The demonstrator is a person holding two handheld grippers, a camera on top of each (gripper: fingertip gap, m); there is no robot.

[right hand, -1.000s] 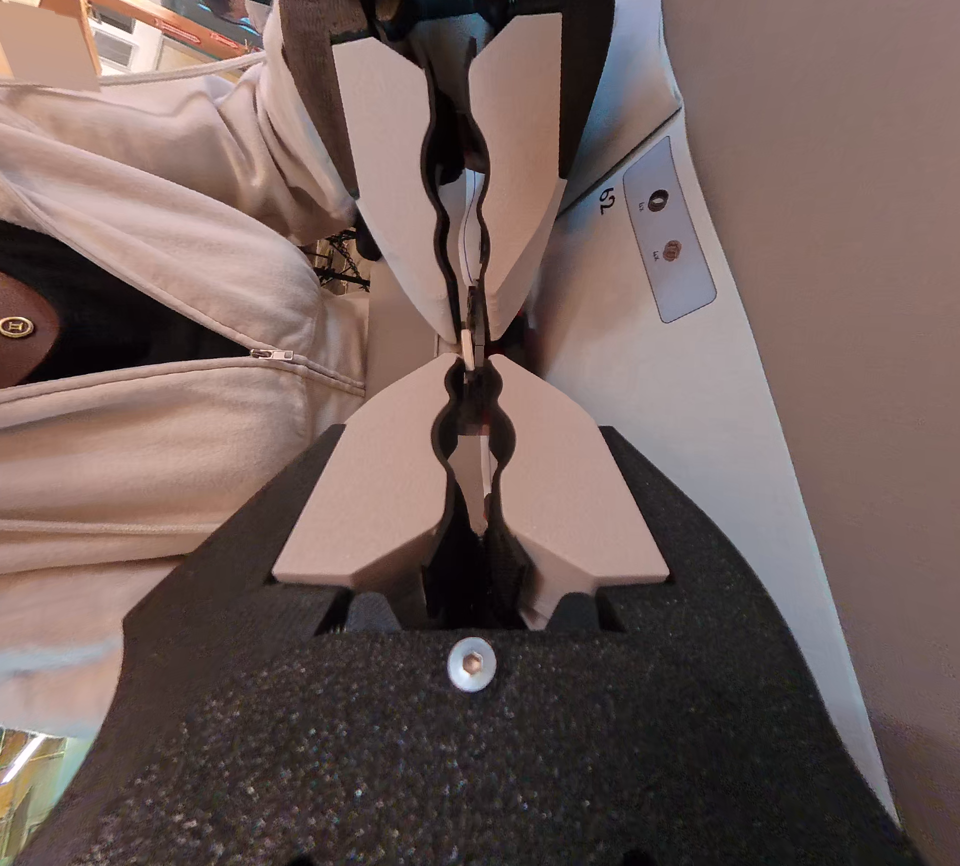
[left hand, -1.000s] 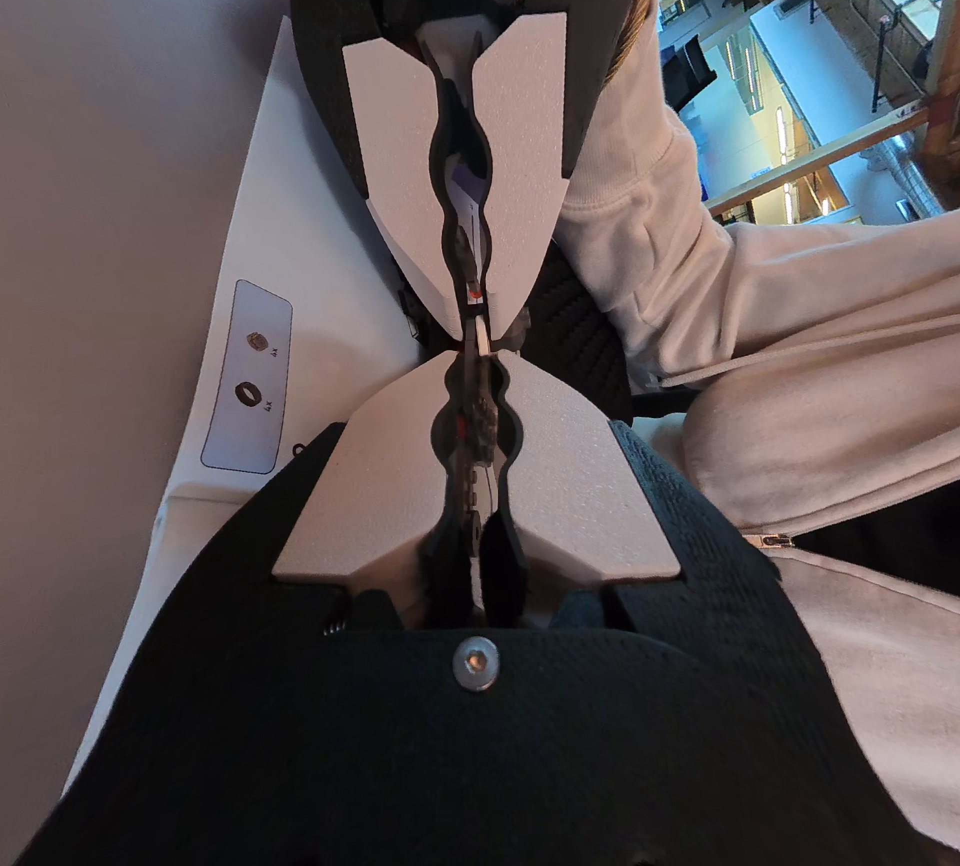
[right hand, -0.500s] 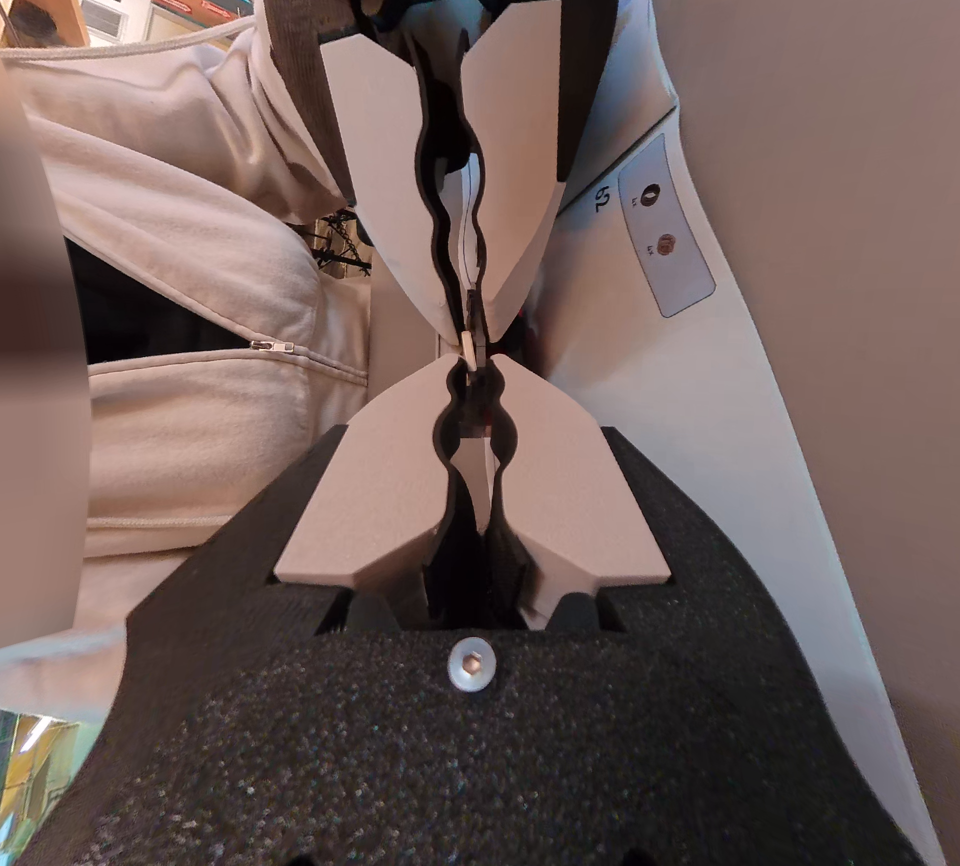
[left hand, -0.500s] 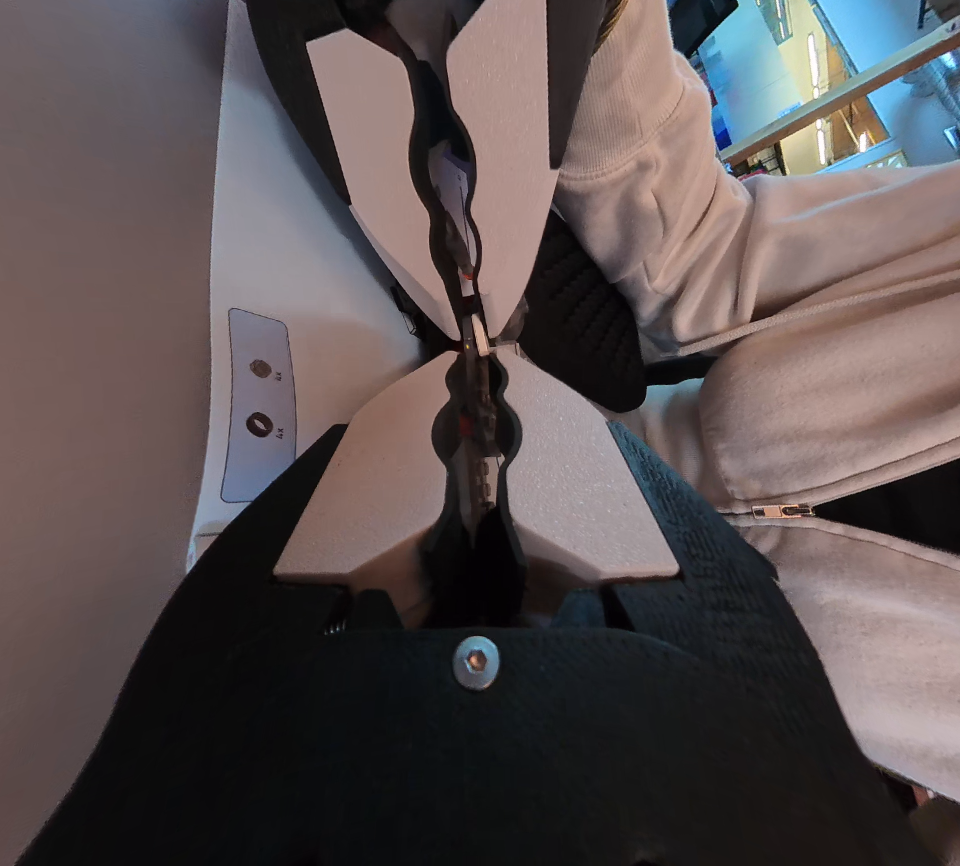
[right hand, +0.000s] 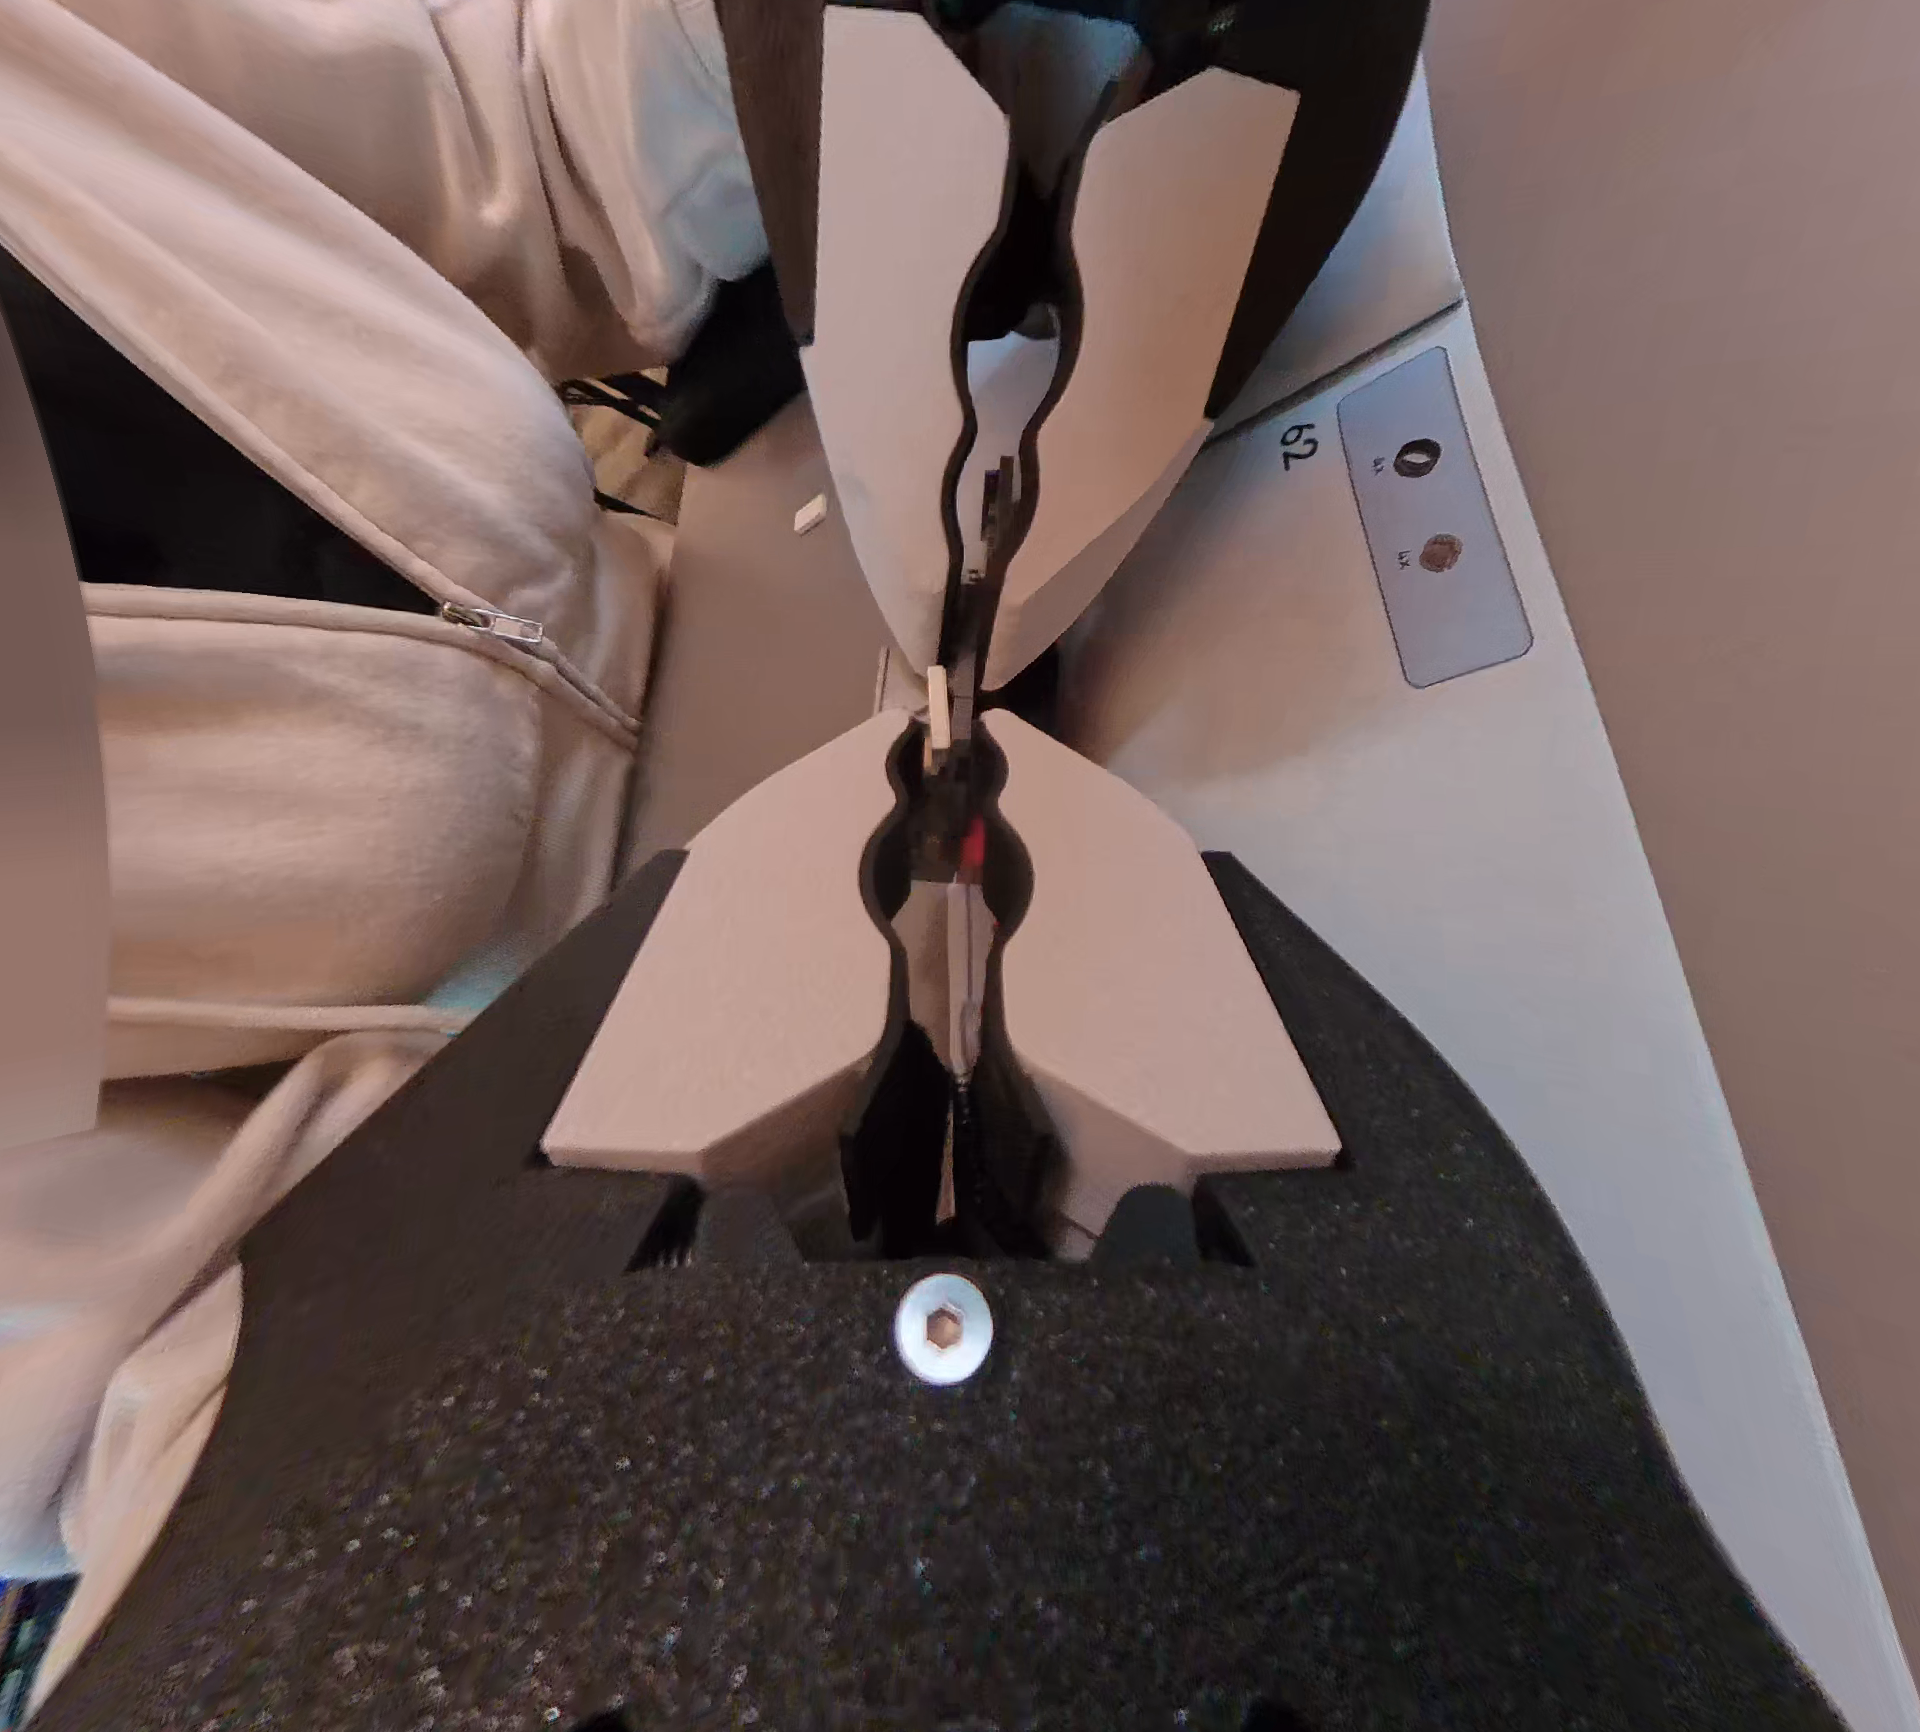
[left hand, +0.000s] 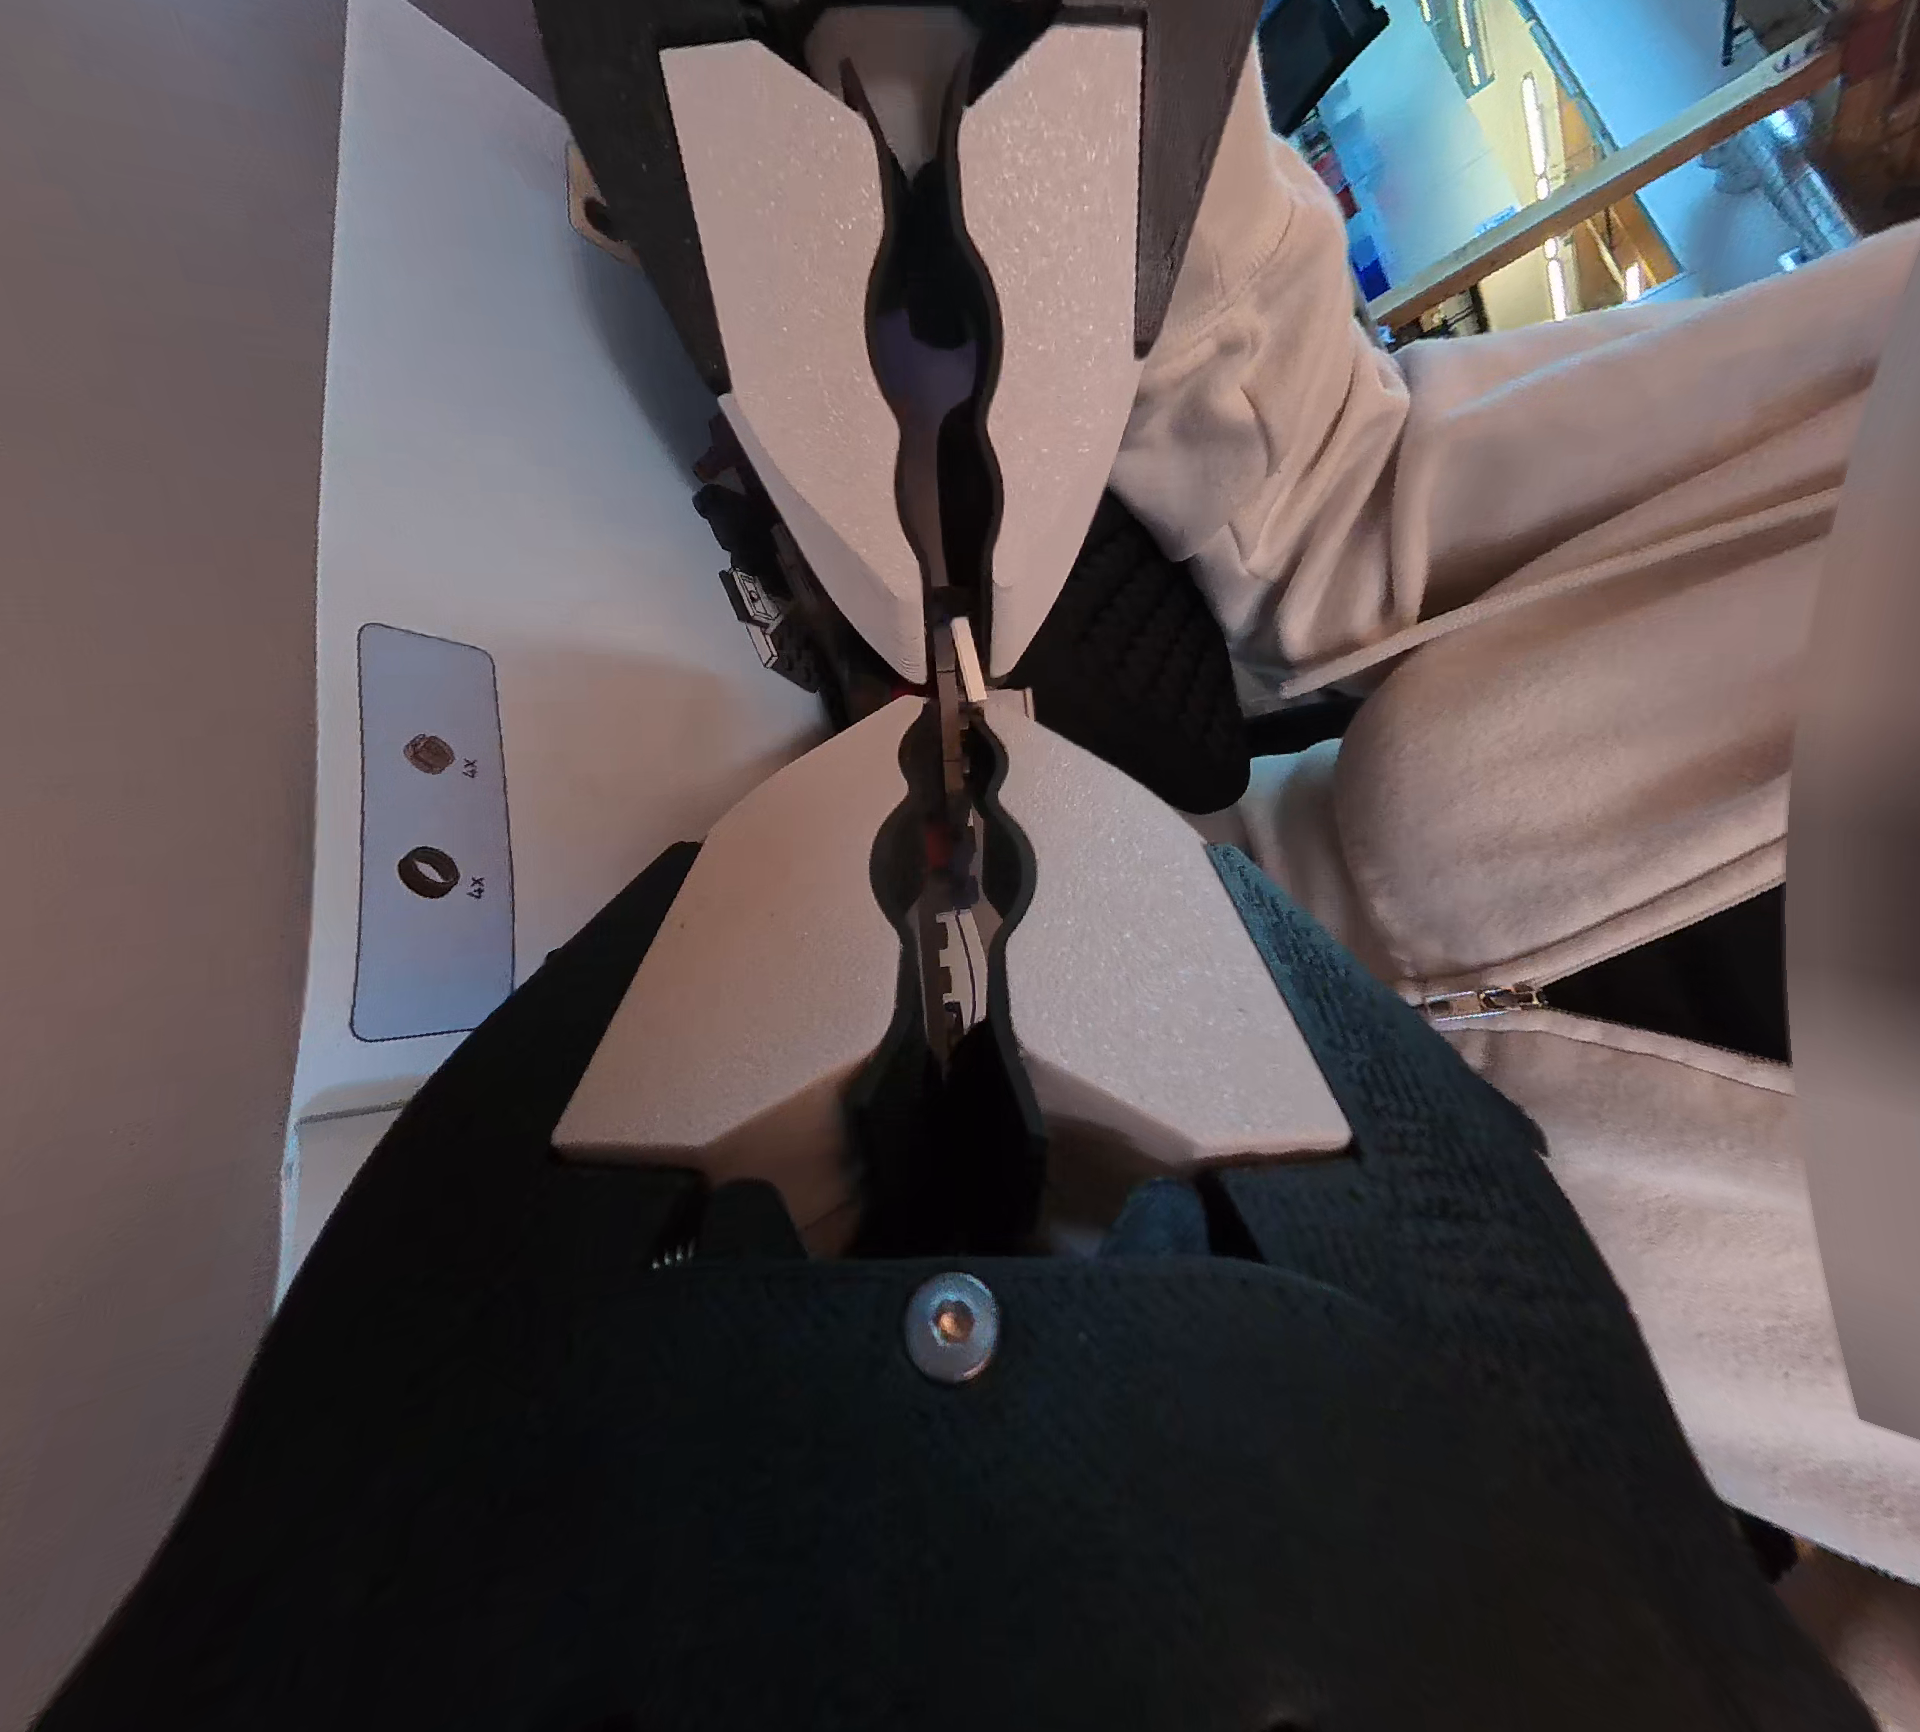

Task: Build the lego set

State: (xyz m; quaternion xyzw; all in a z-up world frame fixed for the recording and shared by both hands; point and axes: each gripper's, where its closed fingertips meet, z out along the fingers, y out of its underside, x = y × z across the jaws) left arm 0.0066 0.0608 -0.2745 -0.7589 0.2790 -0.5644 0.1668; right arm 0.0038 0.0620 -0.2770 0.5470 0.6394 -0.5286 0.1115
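My left gripper [left hand: 951,721] and my right gripper [right hand: 951,732] are held tip to tip above the table. Each is shut on one end of a thin lego assembly. In the left wrist view a thin grey toothed plate [left hand: 948,955] sits edge-on between my fingers, and a small white piece [left hand: 964,656] shows at the meeting point. The right gripper [left hand: 951,659] comes in from the top. In the right wrist view a dark and white part with a red bit [right hand: 951,835] sits between my fingers. The left gripper [right hand: 961,674] comes in from above, slightly tilted.
The open white instruction booklet [left hand: 468,435] lies on the grey table under the grippers, also in the right wrist view [right hand: 1351,851]. A small loose white piece [right hand: 810,513] lies on the table. A person in a cream hoodie [left hand: 1507,643] sits close behind. My two grippers' fingertips are within a few centimetres of each other.
Both grippers stay shut and tip to tip. In the right wrist view the left gripper has tilted to the right and sits closer, and the loose white piece has come into sight.
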